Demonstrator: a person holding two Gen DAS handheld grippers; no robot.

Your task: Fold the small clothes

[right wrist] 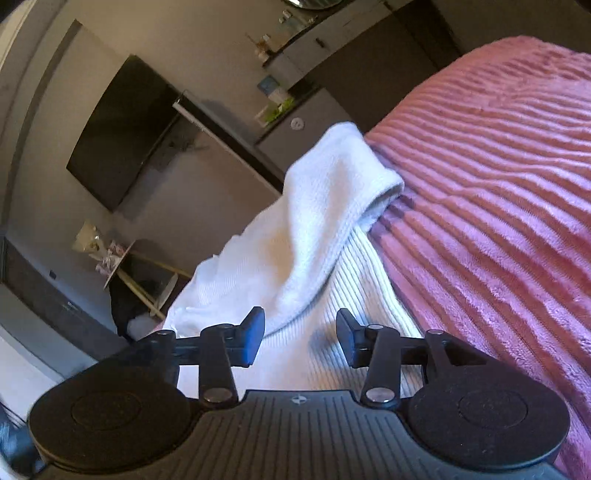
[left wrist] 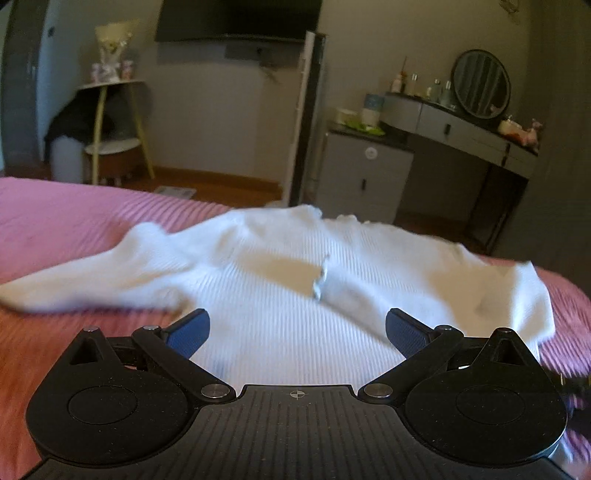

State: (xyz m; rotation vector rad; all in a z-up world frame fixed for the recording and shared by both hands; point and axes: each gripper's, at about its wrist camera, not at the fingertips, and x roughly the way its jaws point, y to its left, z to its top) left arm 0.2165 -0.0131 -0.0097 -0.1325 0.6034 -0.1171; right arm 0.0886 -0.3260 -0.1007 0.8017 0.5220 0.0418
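Note:
A small white ribbed knit top (left wrist: 266, 273) lies spread on the pink bed cover (left wrist: 74, 221), one sleeve stretched to the left and the other folded over at the right. A small tag (left wrist: 320, 278) shows near its middle. My left gripper (left wrist: 297, 328) is open and empty, just above the near hem. In the right wrist view the same top (right wrist: 317, 236) shows with its folded sleeve cuff on the pink cover (right wrist: 498, 184). My right gripper (right wrist: 301, 338) is open and empty, over the ribbed fabric.
Beyond the bed's far edge stand a grey cabinet (left wrist: 365, 173), a dressing table with a round mirror (left wrist: 480, 83), a small round side table (left wrist: 110, 122) and a wall-mounted TV (left wrist: 236, 18). The floor beyond is wood.

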